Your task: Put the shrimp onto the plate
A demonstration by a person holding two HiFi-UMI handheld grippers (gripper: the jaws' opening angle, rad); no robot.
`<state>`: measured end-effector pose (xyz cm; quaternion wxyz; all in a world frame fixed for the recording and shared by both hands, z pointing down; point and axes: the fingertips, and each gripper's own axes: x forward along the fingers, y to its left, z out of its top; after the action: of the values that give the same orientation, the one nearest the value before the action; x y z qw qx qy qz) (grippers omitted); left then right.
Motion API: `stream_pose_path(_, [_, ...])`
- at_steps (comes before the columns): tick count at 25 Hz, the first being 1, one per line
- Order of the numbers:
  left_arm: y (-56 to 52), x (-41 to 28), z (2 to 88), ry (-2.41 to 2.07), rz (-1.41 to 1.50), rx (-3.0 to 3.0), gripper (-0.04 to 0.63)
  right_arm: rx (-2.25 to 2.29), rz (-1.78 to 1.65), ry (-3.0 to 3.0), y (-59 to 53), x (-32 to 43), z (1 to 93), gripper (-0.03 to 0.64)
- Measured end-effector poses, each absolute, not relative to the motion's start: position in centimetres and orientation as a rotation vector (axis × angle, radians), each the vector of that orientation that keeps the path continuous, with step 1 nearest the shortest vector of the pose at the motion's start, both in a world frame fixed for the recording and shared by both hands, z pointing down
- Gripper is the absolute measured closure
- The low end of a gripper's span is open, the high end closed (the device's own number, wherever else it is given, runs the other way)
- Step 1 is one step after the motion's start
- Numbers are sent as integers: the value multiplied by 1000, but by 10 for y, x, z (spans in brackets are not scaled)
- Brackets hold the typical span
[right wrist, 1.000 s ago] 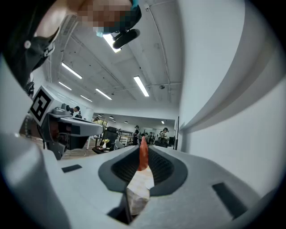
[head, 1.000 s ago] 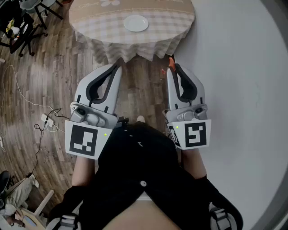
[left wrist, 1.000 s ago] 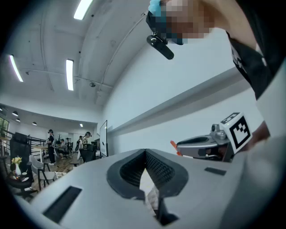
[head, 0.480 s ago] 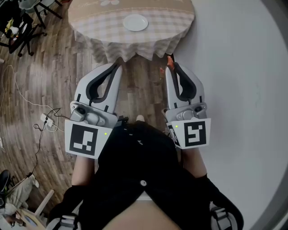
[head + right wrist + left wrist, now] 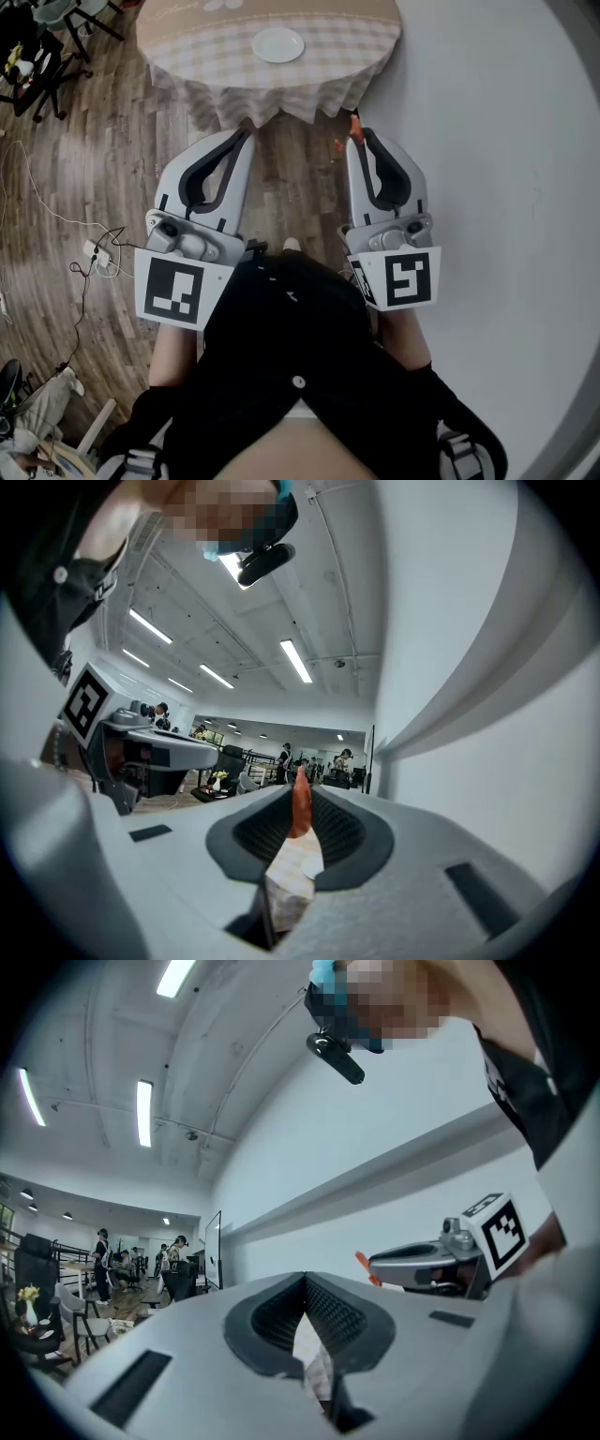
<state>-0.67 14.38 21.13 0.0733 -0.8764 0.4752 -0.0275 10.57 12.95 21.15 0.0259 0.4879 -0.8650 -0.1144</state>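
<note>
The right gripper (image 5: 359,141) grasps the shrimp (image 5: 300,803); the left gripper (image 5: 247,136) is clenched, jaws together. The plate (image 5: 277,44) lies at 12 o'clock.

Round table (image 5: 361,42) with checked cloth, wooden floor (image 5: 103,122), power strip (image 5: 97,251) with cables, ceiling lights (image 5: 144,1112)

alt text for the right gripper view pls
The right gripper has its jaws closed on an orange-red shrimp that sticks up between them. The left gripper is off to the left, with a white wall at right and ceiling lights above.
</note>
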Motion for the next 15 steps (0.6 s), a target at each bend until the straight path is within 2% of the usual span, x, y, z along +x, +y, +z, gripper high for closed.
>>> stream_pose_path(15, [144, -27, 211, 1378, -73, -2653, 592, 1570, -347, -2639, 131, 89, 211, 568])
